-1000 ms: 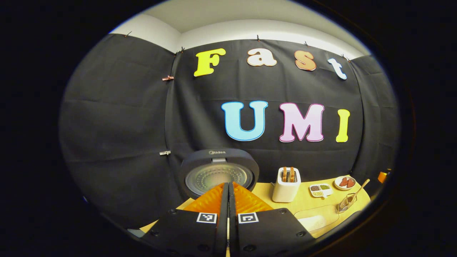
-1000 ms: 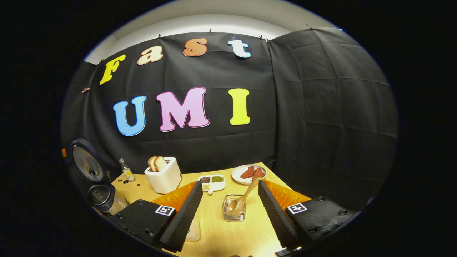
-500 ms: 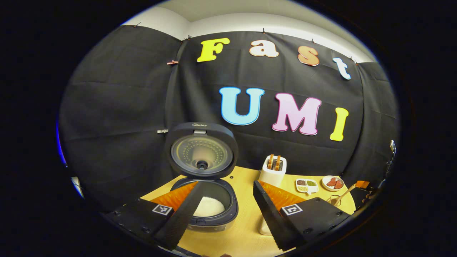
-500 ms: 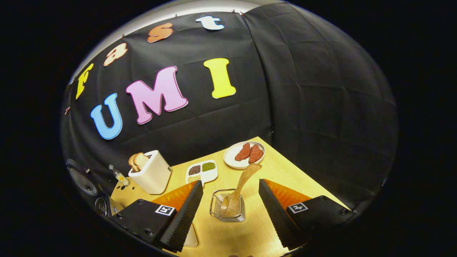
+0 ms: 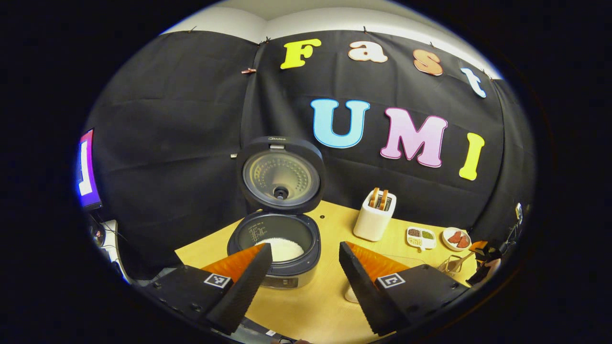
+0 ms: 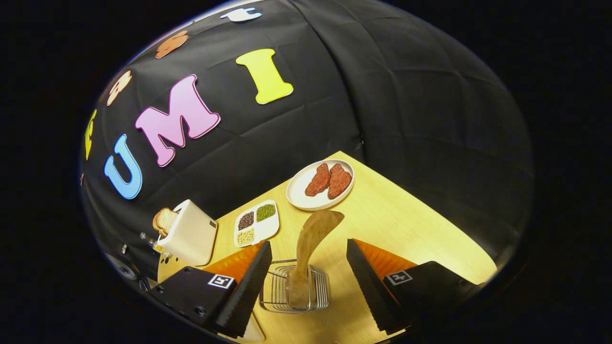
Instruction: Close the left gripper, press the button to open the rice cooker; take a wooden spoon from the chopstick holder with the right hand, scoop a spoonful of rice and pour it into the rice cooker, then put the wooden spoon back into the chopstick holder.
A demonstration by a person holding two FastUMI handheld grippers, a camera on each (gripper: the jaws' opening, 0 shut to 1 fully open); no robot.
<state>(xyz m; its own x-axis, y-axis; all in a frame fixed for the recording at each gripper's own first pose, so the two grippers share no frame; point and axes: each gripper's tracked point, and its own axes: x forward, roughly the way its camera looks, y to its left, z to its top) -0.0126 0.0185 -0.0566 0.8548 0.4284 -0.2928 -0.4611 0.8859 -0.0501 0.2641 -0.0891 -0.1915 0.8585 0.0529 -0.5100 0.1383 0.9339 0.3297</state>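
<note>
Rice cooker (image 5: 275, 248): dark, round, lid (image 5: 281, 174) up and upright; white rice (image 5: 283, 248) in inner pot; centre of left gripper view. Wooden spoon (image 6: 311, 239): pale, standing tilted in wire chopstick holder (image 6: 295, 289), broad end up; lower centre of right gripper view, on wooden table.

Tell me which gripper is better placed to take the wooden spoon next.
Right. The right gripper is open with the wooden spoon and chopstick holder between its fingers. The left gripper is open facing the open rice cooker.
</note>
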